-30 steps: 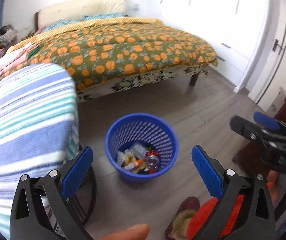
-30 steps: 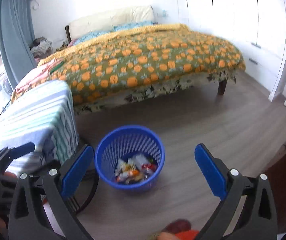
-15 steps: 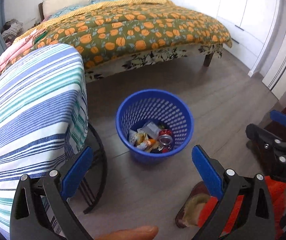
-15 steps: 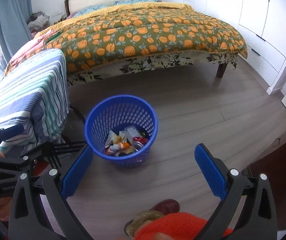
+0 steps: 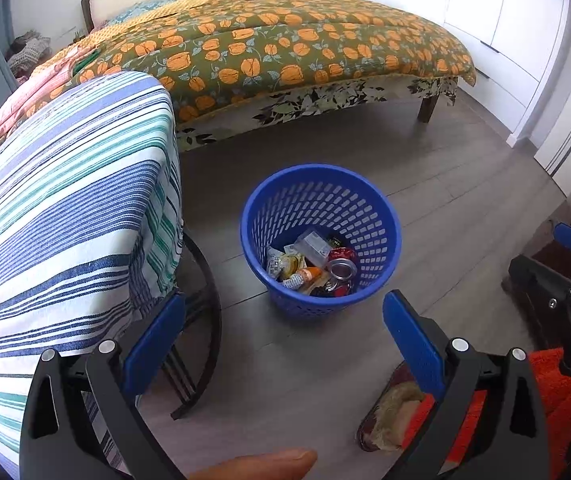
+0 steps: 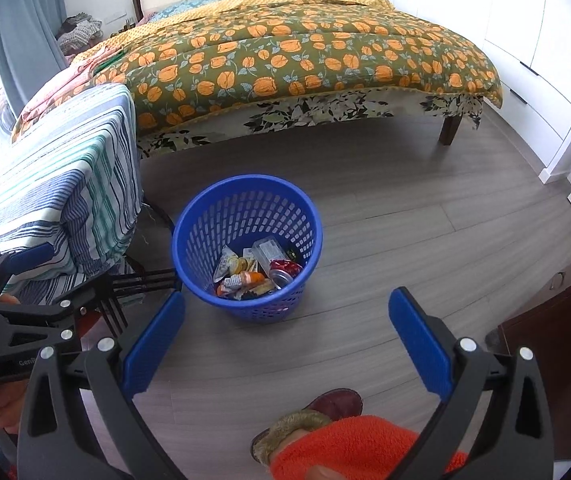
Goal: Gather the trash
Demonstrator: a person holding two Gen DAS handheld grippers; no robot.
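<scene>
Left gripper (image 5: 283, 344) stood spread wide, blue pads apart, nothing between them. Right gripper (image 6: 285, 338) likewise — wide open and empty. Both hung above the grey wood-look floor (image 6: 425, 216), pointed down at a blue perforated wastebasket (image 6: 246, 248) standing upright on the floor between the two. Inside it lay the trash (image 6: 255, 270): crumpled wrappers, a small carton, a red drink can (image 5: 341, 266) on its side. Just beside the wastebasket stood a chair draped with a striped cloth (image 5: 69, 216). Beyond, along the far side of the floor, stood a bed with an orange-flowered quilt (image 6: 293, 56). At the near edge — a fuzzy slipper (image 6: 313, 416) and an orange fleece sleeve (image 6: 349, 448).
</scene>
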